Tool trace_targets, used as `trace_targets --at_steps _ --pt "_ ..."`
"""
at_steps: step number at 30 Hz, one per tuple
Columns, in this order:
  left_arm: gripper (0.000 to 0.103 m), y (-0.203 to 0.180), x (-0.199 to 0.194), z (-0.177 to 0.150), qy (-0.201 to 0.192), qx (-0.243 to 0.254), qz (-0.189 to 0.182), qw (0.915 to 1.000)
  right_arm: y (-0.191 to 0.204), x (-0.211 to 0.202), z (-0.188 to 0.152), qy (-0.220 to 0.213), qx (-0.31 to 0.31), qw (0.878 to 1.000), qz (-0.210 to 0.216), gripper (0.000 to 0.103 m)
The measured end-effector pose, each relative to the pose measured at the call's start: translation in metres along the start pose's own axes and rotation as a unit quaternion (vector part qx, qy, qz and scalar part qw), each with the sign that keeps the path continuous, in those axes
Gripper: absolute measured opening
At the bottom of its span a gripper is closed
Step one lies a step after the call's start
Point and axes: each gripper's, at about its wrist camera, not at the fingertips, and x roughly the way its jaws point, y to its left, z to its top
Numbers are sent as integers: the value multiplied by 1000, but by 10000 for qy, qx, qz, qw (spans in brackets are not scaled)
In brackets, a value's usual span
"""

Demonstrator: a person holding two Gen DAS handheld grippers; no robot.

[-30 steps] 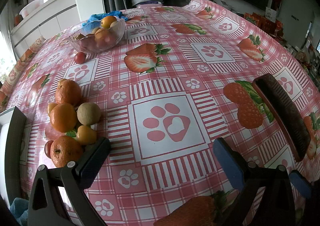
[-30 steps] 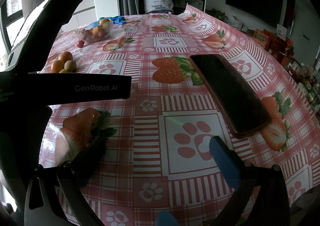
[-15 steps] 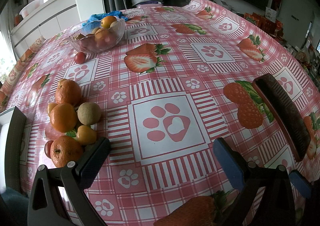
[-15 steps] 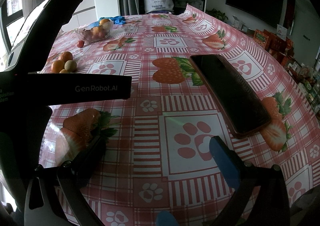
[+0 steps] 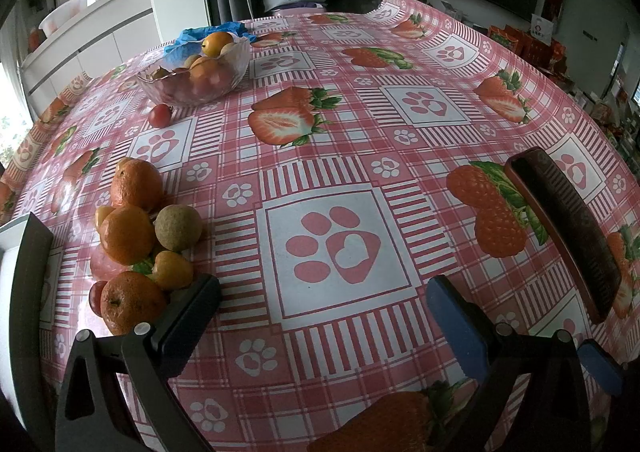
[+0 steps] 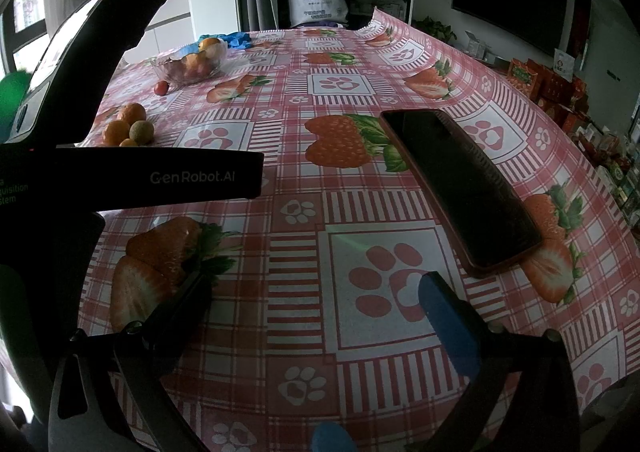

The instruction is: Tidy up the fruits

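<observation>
A heap of loose fruit lies at the table's left: three oranges (image 5: 127, 234), a brownish-green round fruit (image 5: 178, 227), small yellow fruits (image 5: 173, 270) and a red one. Further back stands a glass bowl (image 5: 195, 77) holding several fruits, with a red tomato (image 5: 160, 115) just in front of it. My left gripper (image 5: 322, 310) is open above the paw-print square, its left finger beside the nearest orange. My right gripper (image 6: 312, 306) is open too, low over the cloth, empty. The heap of fruit (image 6: 127, 127) and the glass bowl (image 6: 189, 67) also show far left in the right wrist view.
A dark phone (image 6: 460, 187) lies on the strawberry-print tablecloth (image 5: 352, 123) to the right. The left gripper's body (image 6: 100, 155) fills the left of the right wrist view. A blue cloth (image 5: 208, 32) lies behind the bowl. A white chair edge (image 5: 16, 292) stands at far left.
</observation>
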Motion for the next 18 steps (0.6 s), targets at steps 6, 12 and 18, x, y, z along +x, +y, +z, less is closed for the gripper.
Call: trace_targets --at_steps 6,12,18 --pt "103 0 0 0 0 0 -1 10000 0 0 0 -2 -1 10000 -1 103" --pt "103 0 0 0 -1 0 -1 10000 1 1 2 -6 5 10000 -13 103" --pt "103 1 -1 -1 -1 0 -3 10000 0 1 1 -8 4 10000 -12 103"
